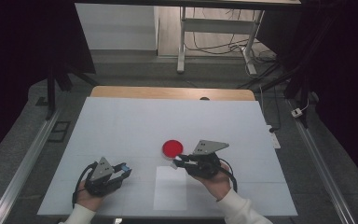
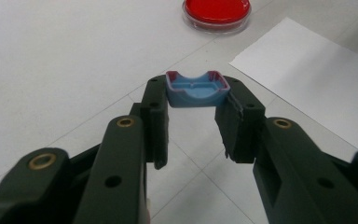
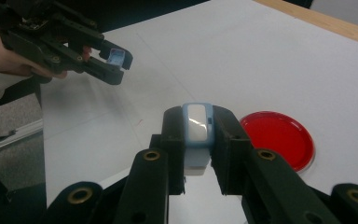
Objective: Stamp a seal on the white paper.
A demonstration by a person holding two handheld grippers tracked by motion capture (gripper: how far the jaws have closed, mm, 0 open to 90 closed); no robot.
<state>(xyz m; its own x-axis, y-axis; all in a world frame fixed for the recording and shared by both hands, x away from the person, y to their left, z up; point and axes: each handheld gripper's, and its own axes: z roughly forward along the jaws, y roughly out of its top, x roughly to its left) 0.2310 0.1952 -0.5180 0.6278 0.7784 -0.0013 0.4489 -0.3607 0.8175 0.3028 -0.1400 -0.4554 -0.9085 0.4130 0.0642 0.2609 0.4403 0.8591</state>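
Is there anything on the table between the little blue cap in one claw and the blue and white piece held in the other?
Nothing visible. The left gripper holds the blue cap, the right gripper the blue and white piece; between them lies flat white paper. The red dish sits off to the side.

I was working in what looked like a lab or recording room: black curtains [image 1: 23, 70] hung on both sides, a white-covered table [image 1: 121, 126] stood on grey carpet, floor rails [image 1: 25, 158] flanked it, and loose cables [image 1: 223, 46] lay under a frame behind.
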